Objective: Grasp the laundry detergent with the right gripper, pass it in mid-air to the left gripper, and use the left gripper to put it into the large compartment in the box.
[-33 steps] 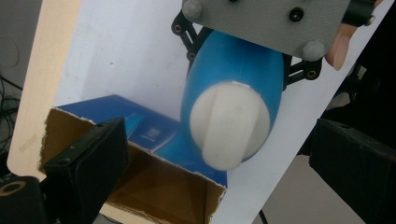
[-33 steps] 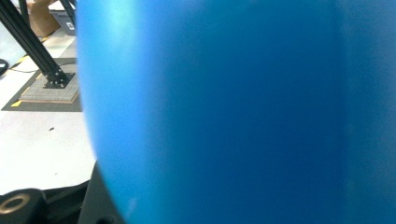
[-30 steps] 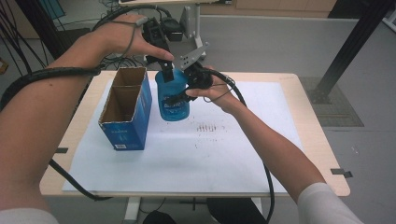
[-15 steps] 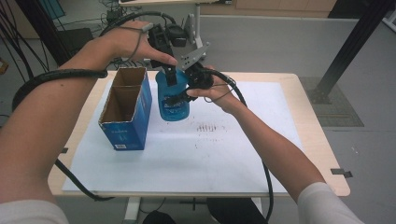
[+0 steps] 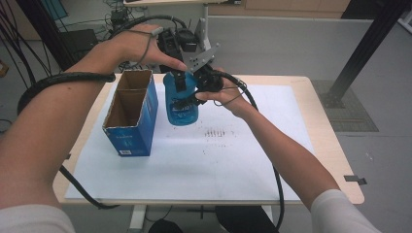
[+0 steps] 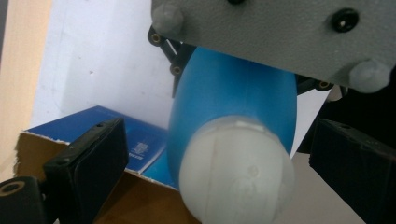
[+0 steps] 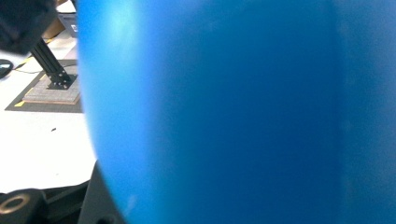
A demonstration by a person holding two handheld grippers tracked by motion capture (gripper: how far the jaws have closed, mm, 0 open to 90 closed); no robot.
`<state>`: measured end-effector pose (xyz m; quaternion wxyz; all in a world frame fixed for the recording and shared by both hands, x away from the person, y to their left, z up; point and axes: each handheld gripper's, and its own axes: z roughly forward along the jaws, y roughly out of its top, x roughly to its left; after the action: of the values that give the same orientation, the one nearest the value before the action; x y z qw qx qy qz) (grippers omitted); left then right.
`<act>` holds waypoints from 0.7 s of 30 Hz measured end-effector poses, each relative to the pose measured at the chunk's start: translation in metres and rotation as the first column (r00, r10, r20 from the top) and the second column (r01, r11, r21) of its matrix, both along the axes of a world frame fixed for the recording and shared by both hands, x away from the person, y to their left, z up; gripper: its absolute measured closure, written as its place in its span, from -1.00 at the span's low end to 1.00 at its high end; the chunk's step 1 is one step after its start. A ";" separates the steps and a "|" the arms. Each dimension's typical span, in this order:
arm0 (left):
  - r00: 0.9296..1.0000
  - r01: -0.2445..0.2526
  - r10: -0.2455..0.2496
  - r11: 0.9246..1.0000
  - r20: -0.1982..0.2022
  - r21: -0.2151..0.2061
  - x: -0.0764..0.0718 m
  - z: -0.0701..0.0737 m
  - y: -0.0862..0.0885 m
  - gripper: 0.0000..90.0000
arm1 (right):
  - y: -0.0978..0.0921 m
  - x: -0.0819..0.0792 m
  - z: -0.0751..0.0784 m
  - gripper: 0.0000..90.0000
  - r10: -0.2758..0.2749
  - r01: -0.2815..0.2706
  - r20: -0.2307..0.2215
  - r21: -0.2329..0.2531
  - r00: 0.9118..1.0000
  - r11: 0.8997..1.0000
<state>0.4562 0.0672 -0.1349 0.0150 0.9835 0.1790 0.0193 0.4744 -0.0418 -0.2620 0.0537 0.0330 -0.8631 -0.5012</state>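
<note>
Gripping the blue bottle at its side, the right gripper holds it upright above the white sheet, just right of the open blue box. The left gripper stands wide, jaws either side of the bottle's white cap and clear of it. White writing on the box and the bottle's label is too blurred to read.
</note>
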 end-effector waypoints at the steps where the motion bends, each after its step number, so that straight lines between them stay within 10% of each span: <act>1: 1.000 0.000 0.000 1.000 0.001 0.003 0.000 0.000 0.000 -0.88 | 0.000 0.000 0.000 -0.04 -0.001 0.001 0.000 0.000 1.000 1.000; 21: 1.000 0.024 -0.024 0.999 -0.007 0.026 -0.002 -0.011 -0.002 -0.88 | 0.002 0.001 -0.002 -0.04 0.014 -0.015 0.025 0.026 1.000 1.000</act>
<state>0.4543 0.0652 -0.1462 0.0020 0.9858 0.1671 0.0180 0.4752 -0.0401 -0.2638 0.0462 0.0460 -0.8567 -0.5117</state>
